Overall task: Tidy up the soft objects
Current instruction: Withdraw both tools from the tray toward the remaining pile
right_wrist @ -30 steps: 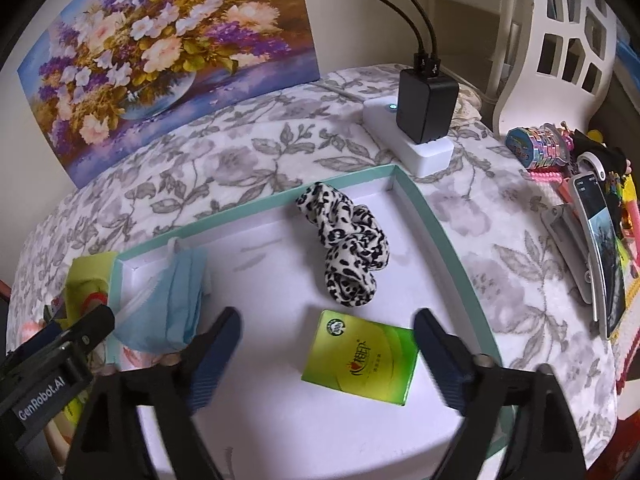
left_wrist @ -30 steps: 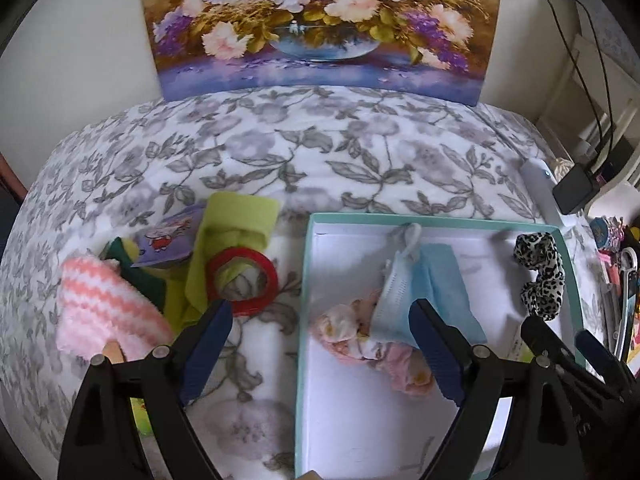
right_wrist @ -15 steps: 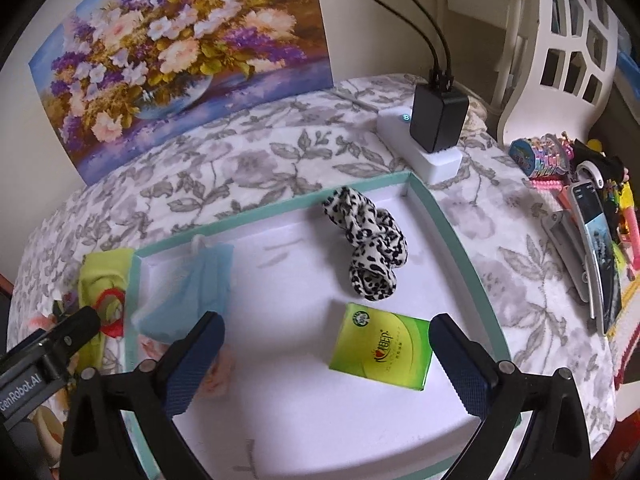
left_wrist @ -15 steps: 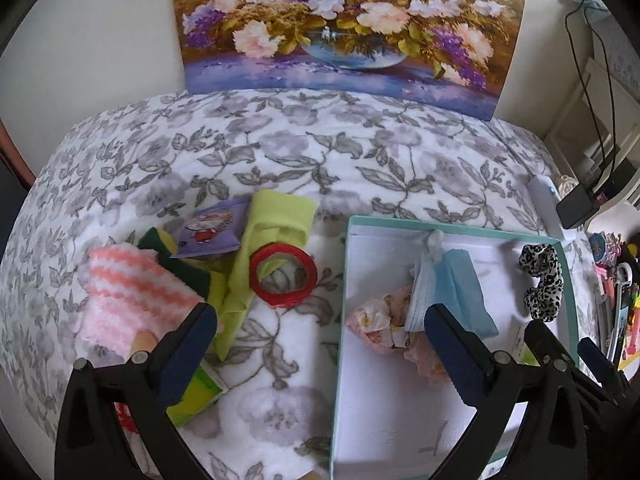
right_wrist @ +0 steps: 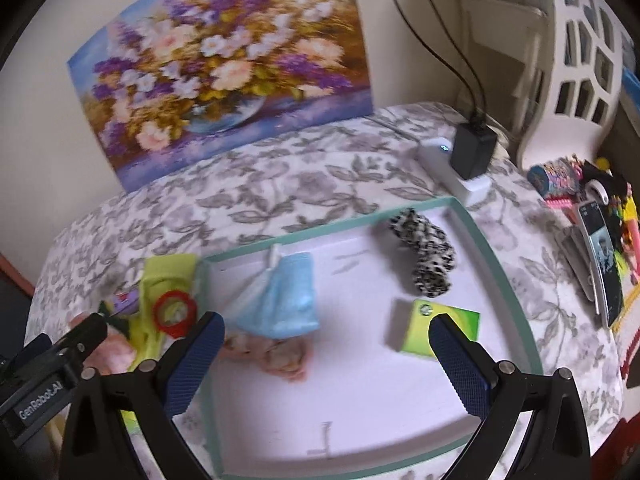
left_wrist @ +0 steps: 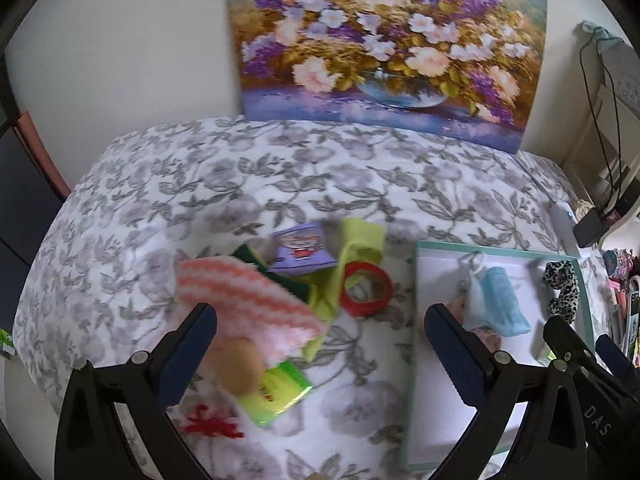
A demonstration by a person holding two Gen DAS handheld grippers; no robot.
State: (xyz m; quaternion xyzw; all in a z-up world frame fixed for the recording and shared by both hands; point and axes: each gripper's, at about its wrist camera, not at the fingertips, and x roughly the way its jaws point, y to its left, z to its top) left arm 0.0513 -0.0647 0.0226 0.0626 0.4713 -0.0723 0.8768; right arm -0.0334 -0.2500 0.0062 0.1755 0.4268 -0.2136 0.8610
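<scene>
A white box with a teal rim lies on the flowered bedspread. In it are a blue face mask, a leopard scrunchie, a pink floral cloth and a green tissue pack. Left of the box lie a pink striped cloth, a yellow-green cloth, a red tape ring, a purple packet and a green packet. My left gripper is open above the pile. My right gripper is open above the box.
A flower painting leans on the wall behind the bed. A white power strip with a black charger sits at the bed's right edge. A phone and toys lie right of the box. A red yarn piece lies near the front.
The left gripper has moved left and back from over the box to over the pile. The right gripper has pulled back and up, showing more of the box.
</scene>
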